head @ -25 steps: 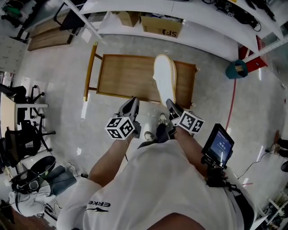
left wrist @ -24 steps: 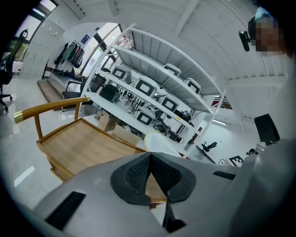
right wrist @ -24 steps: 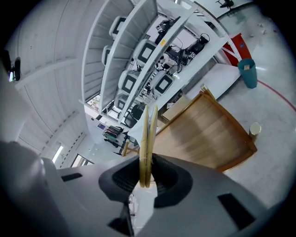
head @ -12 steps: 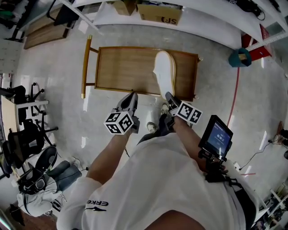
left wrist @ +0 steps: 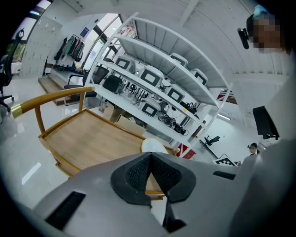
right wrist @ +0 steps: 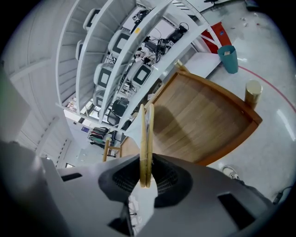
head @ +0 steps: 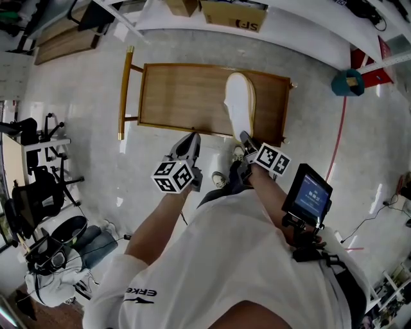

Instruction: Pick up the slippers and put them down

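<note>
A pair of thin white slippers (head: 239,106) with tan soles is pressed sole to sole and held on edge in my right gripper (head: 246,138), which is shut on their heel end. They hang over the right part of a low wooden table (head: 186,96). In the right gripper view the slippers (right wrist: 145,139) run up from between the pads of the right gripper (right wrist: 145,178), with the table (right wrist: 199,115) beyond. My left gripper (head: 191,140) is at the table's near edge, empty, its tips touching. In the left gripper view the left gripper (left wrist: 150,159) points at the table (left wrist: 88,139), with the slippers' toe (left wrist: 154,146) showing behind it.
A teal bin (head: 347,82) stands on the floor right of the table. White shelving with a cardboard box (head: 234,16) runs along the far side. Office chairs (head: 38,193) stand at the left. A screen (head: 309,196) hangs at the person's waist; the person's shoes (head: 221,178) are near the table's edge.
Both grippers have sunk a little toward the wooden table, the right one with the slippers still clamped in it. The slippers' tilt has shifted slightly.
</note>
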A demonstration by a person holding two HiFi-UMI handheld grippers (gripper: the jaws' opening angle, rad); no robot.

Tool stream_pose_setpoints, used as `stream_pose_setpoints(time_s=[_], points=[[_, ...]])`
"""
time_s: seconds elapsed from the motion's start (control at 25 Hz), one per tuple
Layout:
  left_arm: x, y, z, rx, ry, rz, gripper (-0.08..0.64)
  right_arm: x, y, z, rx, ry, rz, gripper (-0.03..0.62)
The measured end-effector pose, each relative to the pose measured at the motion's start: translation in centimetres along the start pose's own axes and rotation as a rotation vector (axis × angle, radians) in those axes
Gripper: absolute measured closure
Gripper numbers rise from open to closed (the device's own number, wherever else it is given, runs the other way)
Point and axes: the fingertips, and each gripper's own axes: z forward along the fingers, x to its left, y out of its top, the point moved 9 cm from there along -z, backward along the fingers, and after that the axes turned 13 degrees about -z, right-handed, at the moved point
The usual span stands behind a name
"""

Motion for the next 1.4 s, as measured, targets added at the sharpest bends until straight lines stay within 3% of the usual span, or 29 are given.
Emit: stream_pose_setpoints(time_s=[0.32,0.72,1.4], points=[[1.5,0.1,0.0,0.003,0.016,-0.019,0.557,-0.5,-1.9,1.8,0.047,-0.052,0.037,0.526],[1.8,-0.7,-0.9,0.005,0.039,-0.033,0.557,-1.4,-3.9,2.8,0.168,-0.028,0.076,0.499],[2.2,-0.6,-1.4,0.025,0.061,-0.011,0.557,-2.8,-4.7,3.7,0.214,-0.010,0.044,0.456]])
